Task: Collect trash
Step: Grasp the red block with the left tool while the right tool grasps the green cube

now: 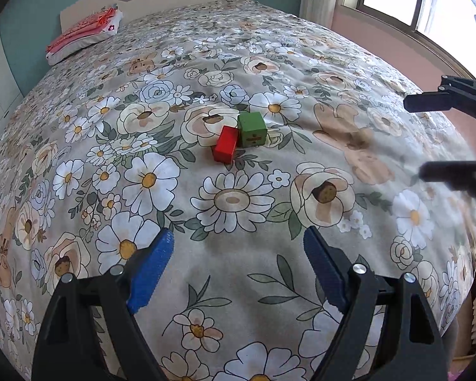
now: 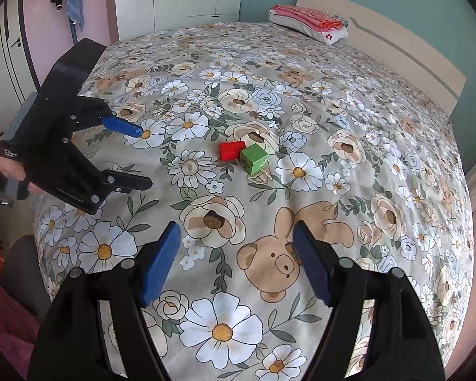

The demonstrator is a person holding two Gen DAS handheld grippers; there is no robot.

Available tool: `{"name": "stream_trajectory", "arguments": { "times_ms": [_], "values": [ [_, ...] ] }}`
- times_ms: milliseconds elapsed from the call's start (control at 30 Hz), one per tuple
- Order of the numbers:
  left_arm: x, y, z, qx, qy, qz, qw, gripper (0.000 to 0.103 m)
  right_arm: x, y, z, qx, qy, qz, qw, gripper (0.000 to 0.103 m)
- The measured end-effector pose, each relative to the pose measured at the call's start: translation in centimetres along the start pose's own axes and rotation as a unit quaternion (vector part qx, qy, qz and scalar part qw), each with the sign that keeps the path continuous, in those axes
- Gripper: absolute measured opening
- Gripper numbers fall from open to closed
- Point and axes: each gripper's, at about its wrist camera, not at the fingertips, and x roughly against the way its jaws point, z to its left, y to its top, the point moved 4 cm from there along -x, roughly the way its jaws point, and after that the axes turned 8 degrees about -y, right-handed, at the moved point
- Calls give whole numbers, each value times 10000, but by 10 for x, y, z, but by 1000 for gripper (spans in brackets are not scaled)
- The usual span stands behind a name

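From my left wrist camera, the left gripper (image 1: 238, 241) hangs wide apart above the floral bedspread (image 1: 161, 254). Ahead, a red block (image 1: 226, 148) touches a green block (image 1: 252, 129). The right gripper (image 1: 412, 136) enters at the right edge, apparently parted, though blurred.

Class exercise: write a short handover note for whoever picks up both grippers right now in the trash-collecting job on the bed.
Left gripper: open, holding nothing, above the bedspread.
Right gripper: open, holding nothing, above the bed too.
Things: red block and green block lie side by side, apparently touching, mid-bed, ahead of both grippers.
Done: nothing picked up.
Left: grasp each block and take it away; no bin is in view.
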Motion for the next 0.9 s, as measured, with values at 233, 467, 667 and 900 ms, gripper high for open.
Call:
{"name": "stream_trajectory", "arguments": {
  "times_ms": [233,467,667,900],
  "values": [
    [-38,17,19,229,-369,190,9989,86,-61,15,-19,103,177,54,9998,73],
    [-69,32,28,389,-695,252,9965,78,-114,30,-27,296,273,130,9991,73],
    [-82,46,34,378,-882,218,9951,68,-151,44,-27,444,459,164,9978,73],
    [-93,60,35,132,-844,128,9963,66,-172,61,-24,668,642,88,9957,73]
  ]
}}
